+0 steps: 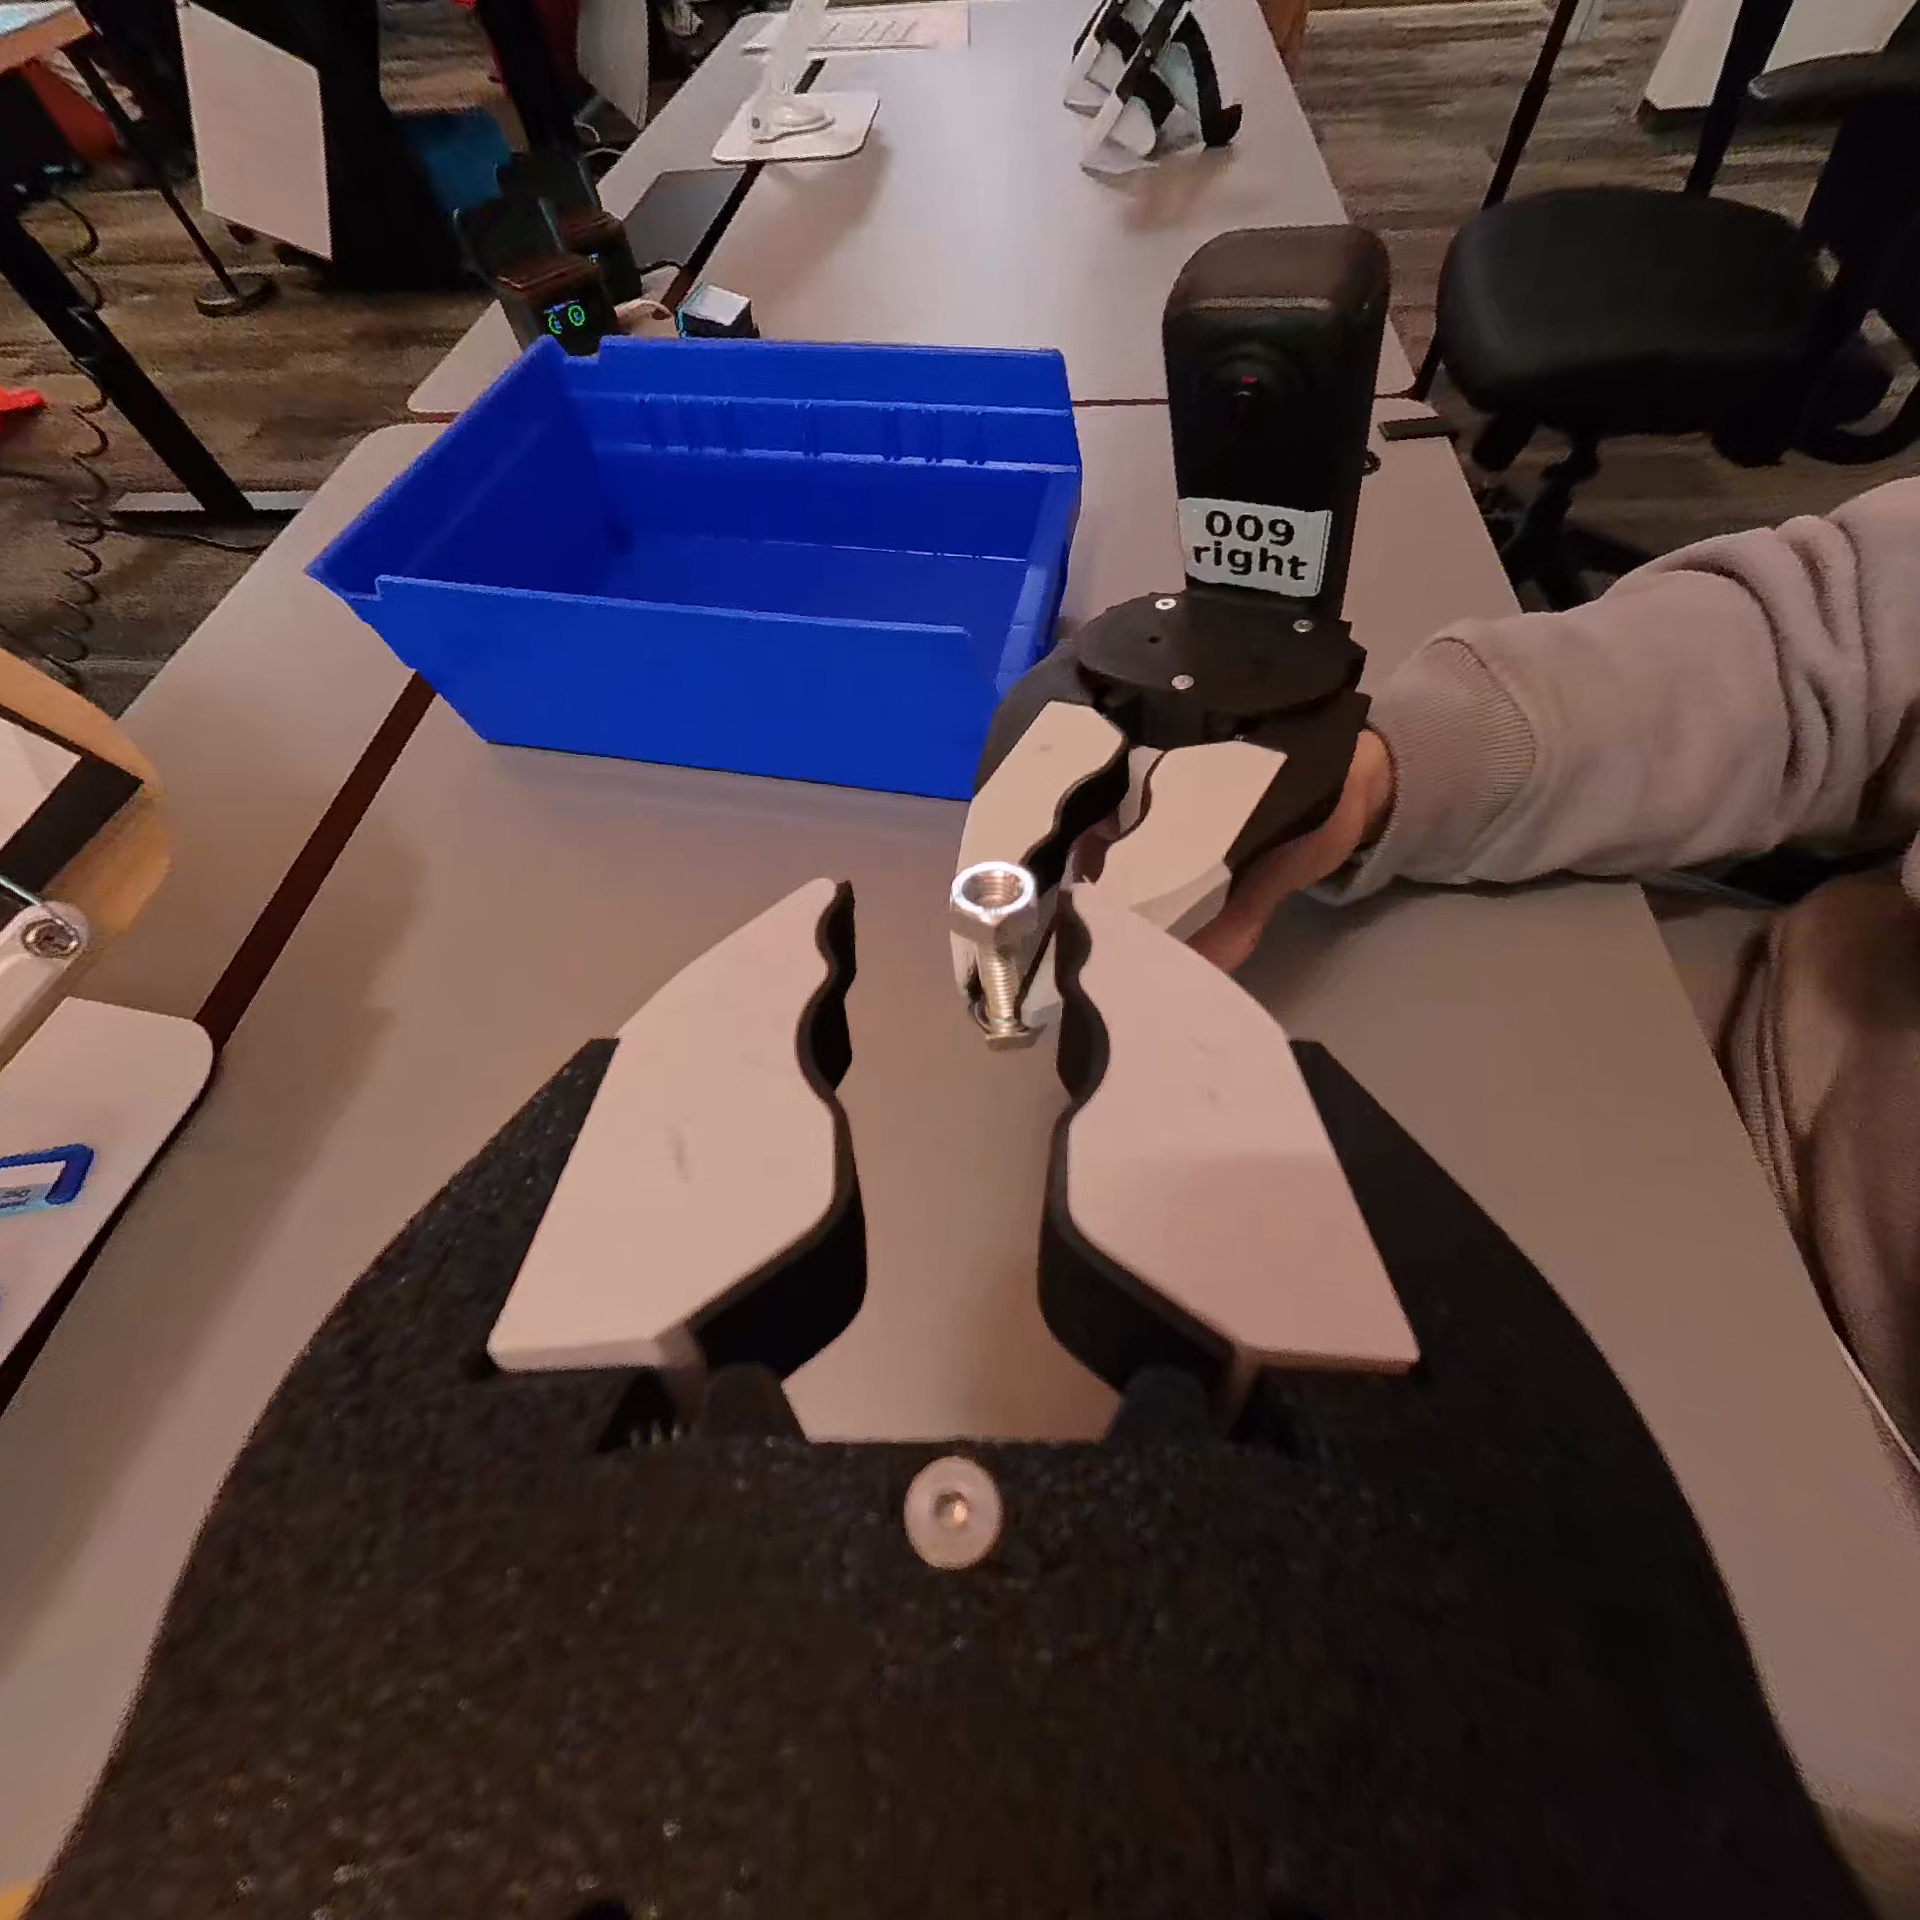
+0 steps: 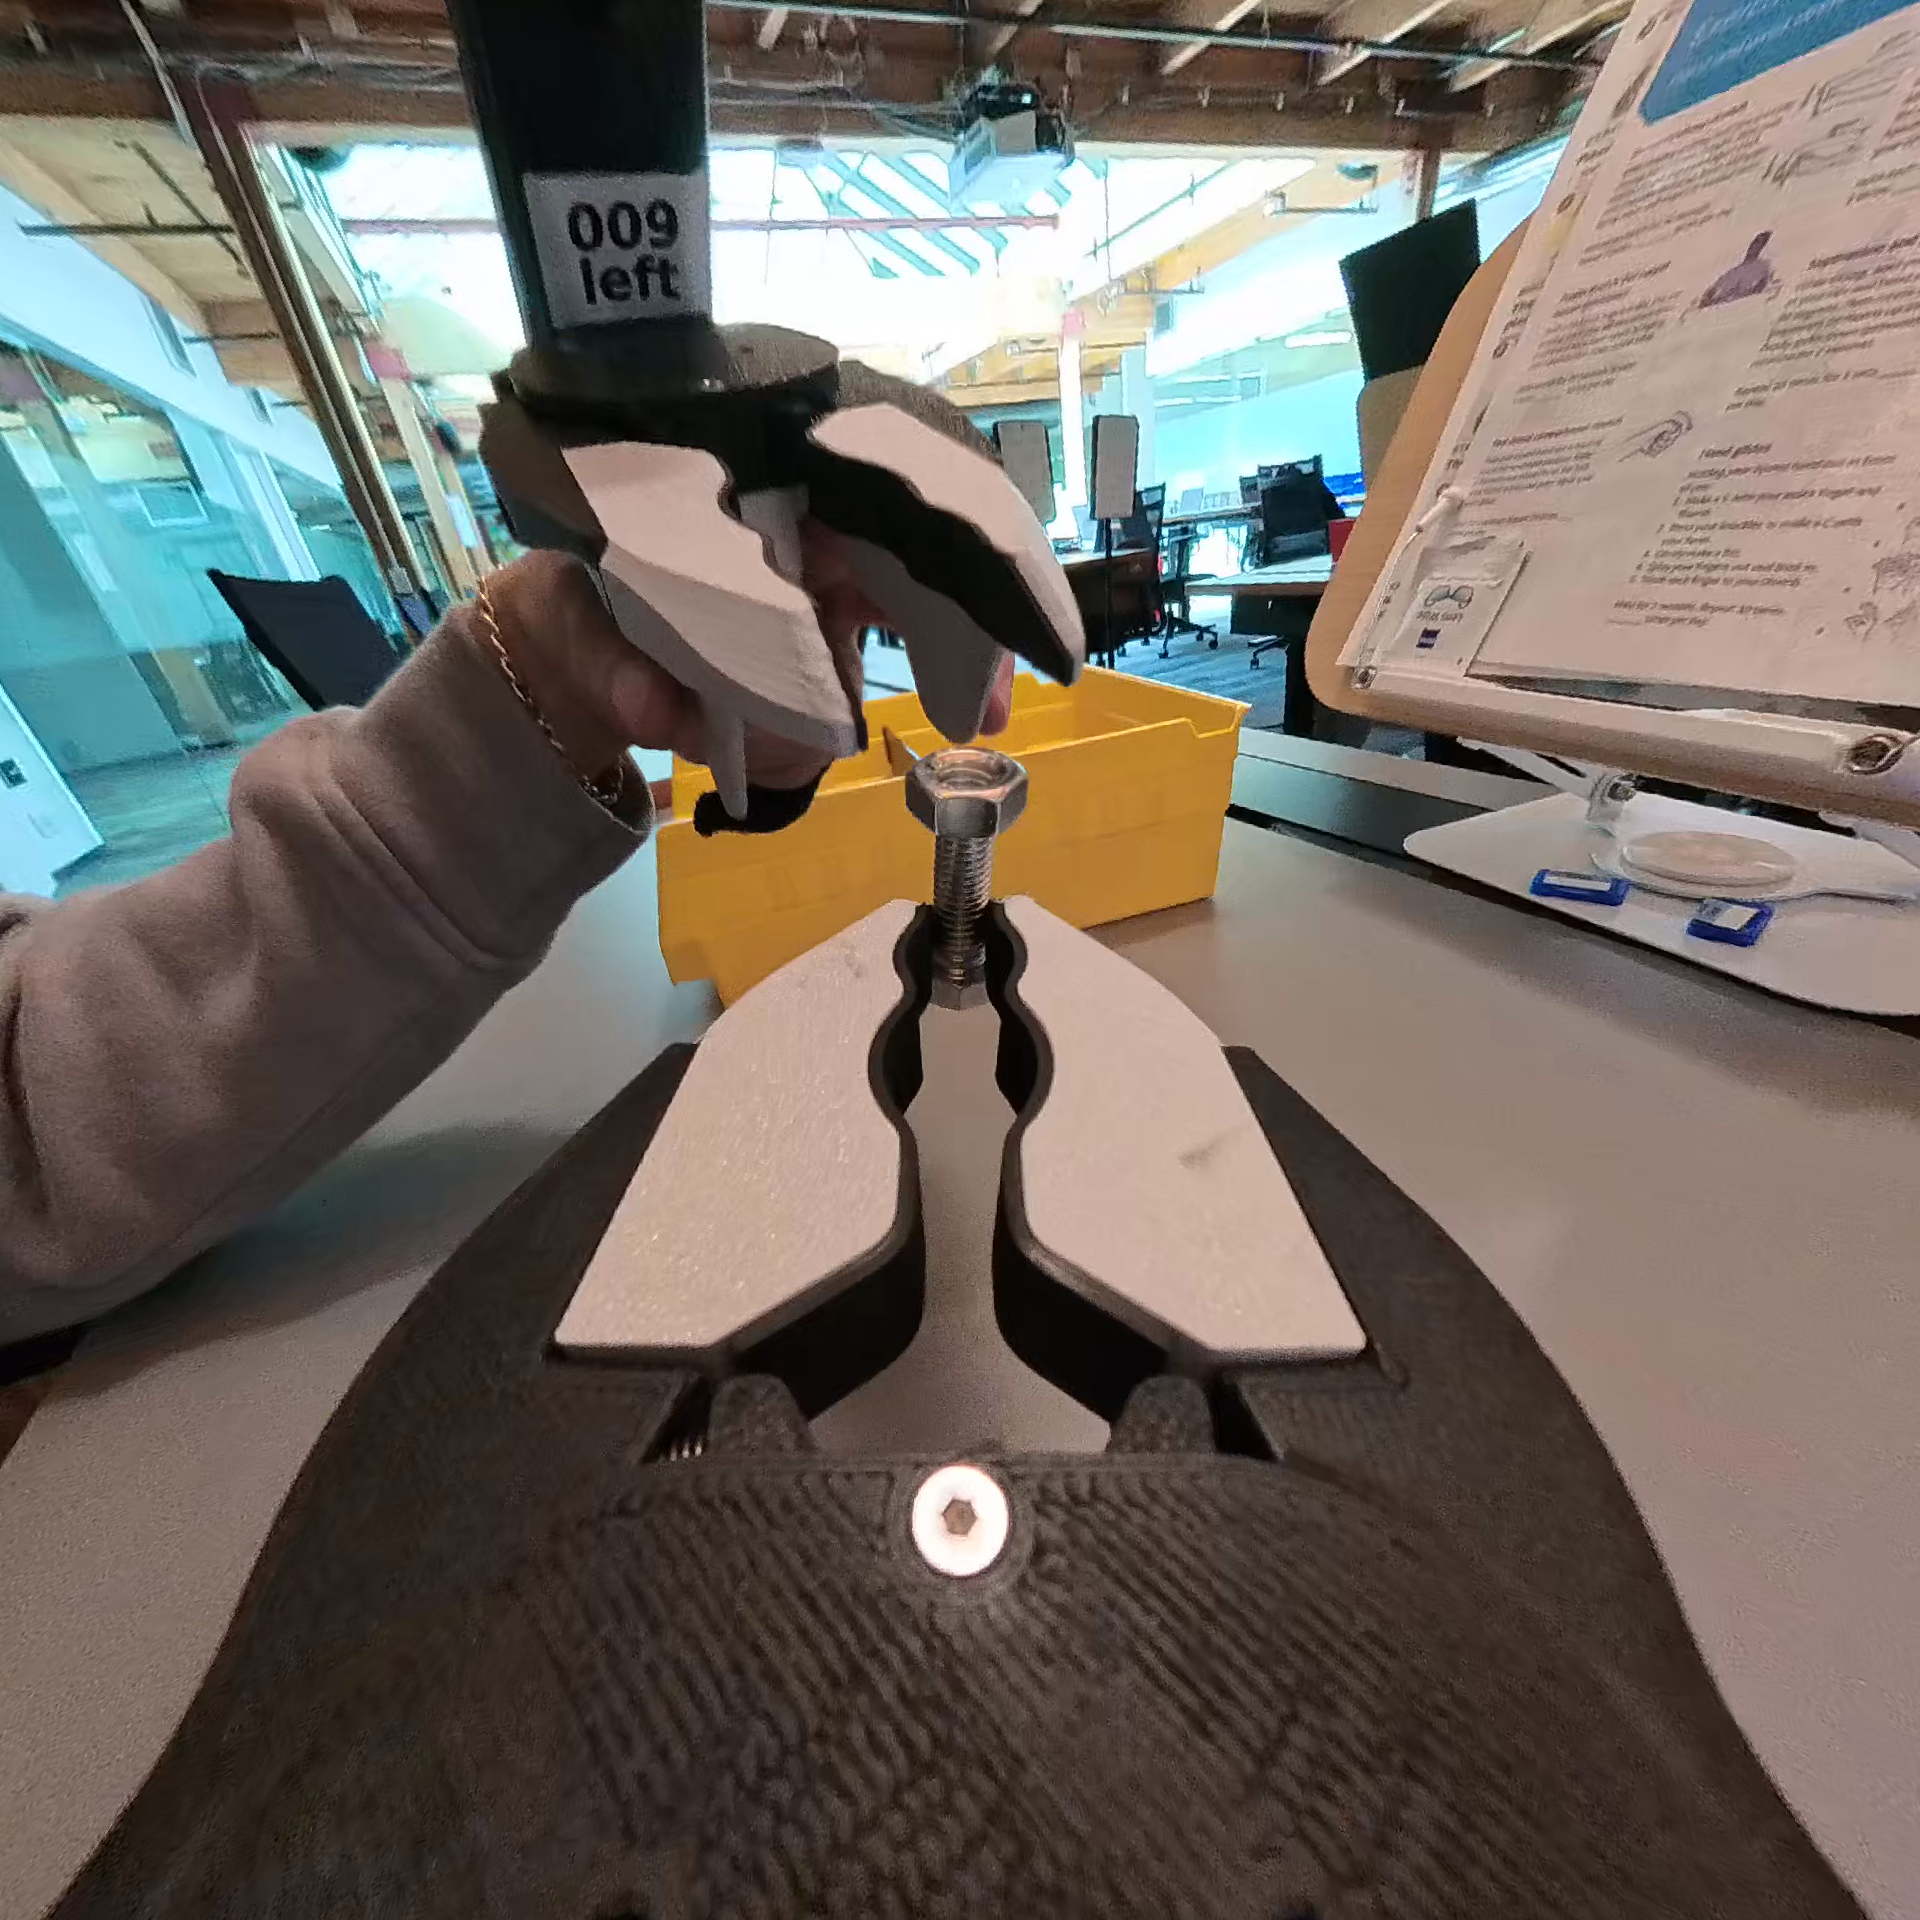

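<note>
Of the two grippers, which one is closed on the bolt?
The right gripper: its fingers clamp the upright bolt low on the thread. The left gripper hangs open above the nut.

The left wrist view looks from behind its own claw [image 1: 956, 935], angled steeply down at the table [image 1: 623, 831], with a blue bin [image 1: 707, 623] beyond. The right wrist view sits low behind its claw [image 2: 961, 935], facing level across the table toward a yellow bin [image 2: 1122, 821]. Both closely share the upright bolt [image 1: 1003, 977] and each other's claw.
</note>
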### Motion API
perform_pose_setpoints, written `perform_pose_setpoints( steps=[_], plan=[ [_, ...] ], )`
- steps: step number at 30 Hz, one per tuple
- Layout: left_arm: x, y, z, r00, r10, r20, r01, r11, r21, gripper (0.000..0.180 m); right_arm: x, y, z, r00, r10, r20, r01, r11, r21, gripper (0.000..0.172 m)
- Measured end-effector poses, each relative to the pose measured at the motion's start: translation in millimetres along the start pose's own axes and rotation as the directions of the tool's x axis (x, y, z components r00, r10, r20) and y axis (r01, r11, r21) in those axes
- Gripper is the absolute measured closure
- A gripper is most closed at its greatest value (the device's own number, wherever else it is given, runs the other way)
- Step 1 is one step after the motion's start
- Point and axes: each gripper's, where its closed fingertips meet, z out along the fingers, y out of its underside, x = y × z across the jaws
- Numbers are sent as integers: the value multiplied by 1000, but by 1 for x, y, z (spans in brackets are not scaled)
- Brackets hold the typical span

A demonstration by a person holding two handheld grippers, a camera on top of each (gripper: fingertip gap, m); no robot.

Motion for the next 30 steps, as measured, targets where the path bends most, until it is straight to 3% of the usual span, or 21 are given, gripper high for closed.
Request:
perform_pose_setpoints(
  steps=[9, 19, 23, 30],
  plan=[
    [-1, 8, 11, 1000, -19, -19, 19, 999, -28, 144, -1, 2, 1, 1000, -22, 0, 22, 1000, -13, 163],
    [-13, 13, -2, 999, -27, 45, 29, 999, -39, 145, 1, 2, 0, 1000, -25, -7, 25, 1000, -16, 163],
    [-3, 3, 1, 1000, -20, -8, 20, 1000, 13, 145, 0, 2, 1, 999, -31, -9, 31, 999, -17, 162],
    [-1, 10, 13, 1000, -13, -13, 12, 999, -33, 145, 1, 1, 0, 999, -36, -12, 36, 999, -9, 163]
  ],
)
